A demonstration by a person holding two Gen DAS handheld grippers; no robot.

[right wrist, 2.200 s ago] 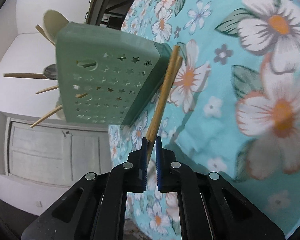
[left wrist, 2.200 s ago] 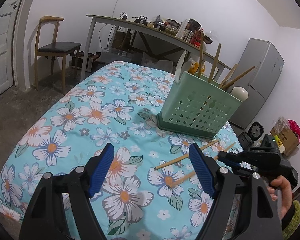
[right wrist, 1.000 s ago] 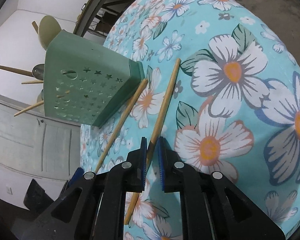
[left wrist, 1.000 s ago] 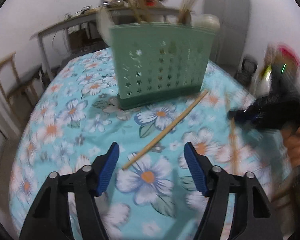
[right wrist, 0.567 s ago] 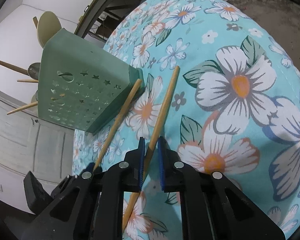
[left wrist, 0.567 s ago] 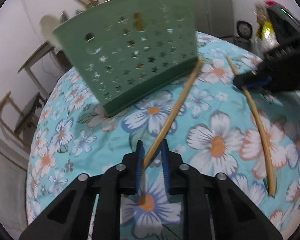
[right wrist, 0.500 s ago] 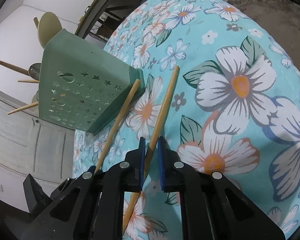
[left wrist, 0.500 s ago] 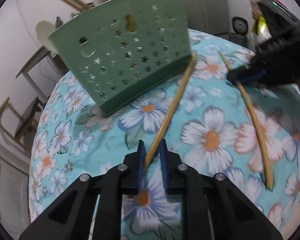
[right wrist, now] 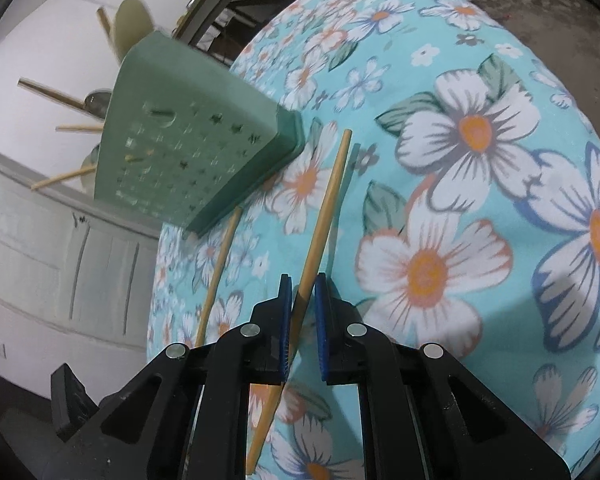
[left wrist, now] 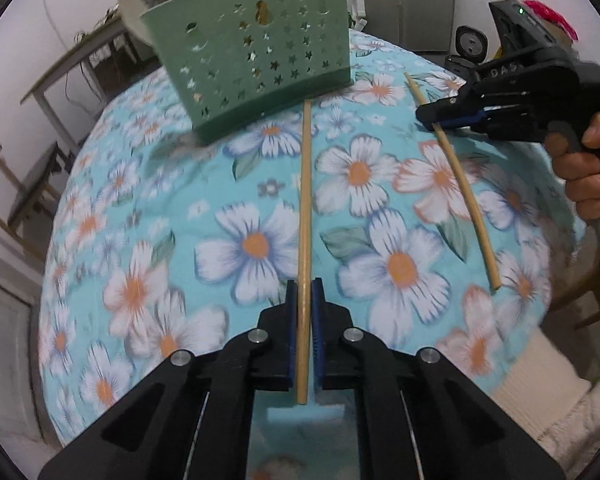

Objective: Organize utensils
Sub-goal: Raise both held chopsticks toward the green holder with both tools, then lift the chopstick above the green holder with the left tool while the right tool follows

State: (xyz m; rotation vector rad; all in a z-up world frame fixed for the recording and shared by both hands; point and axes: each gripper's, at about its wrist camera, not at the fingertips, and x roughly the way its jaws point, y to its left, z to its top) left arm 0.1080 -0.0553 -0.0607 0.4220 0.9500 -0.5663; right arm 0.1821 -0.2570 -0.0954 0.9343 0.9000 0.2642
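Two wooden chopsticks lie on the floral tablecloth (left wrist: 140, 240) in front of a green star-punched utensil holder (left wrist: 260, 60). My left gripper (left wrist: 304, 284) is shut on the near end of the left chopstick (left wrist: 306, 200), whose far tip reaches the holder's base. My right gripper (left wrist: 424, 114), held by a hand (left wrist: 588, 168), is shut on the right chopstick (left wrist: 460, 176). In the right wrist view, the right gripper (right wrist: 300, 280) pinches that chopstick (right wrist: 328, 204) partway along. The other chopstick (right wrist: 220, 264) lies to its left, below the holder (right wrist: 188, 152), which holds several chopsticks and spoons.
A long side table (left wrist: 80, 56) with clutter stands behind the bed-like surface. A chair (left wrist: 4, 184) is at the far left and a grey cabinet (left wrist: 420, 0) at the back right. A white panelled door (right wrist: 60, 260) shows in the right wrist view.
My left gripper came down over the left chopstick and its wide-open jaws shut on the near end. The right gripper has kept its grip and barely moved.
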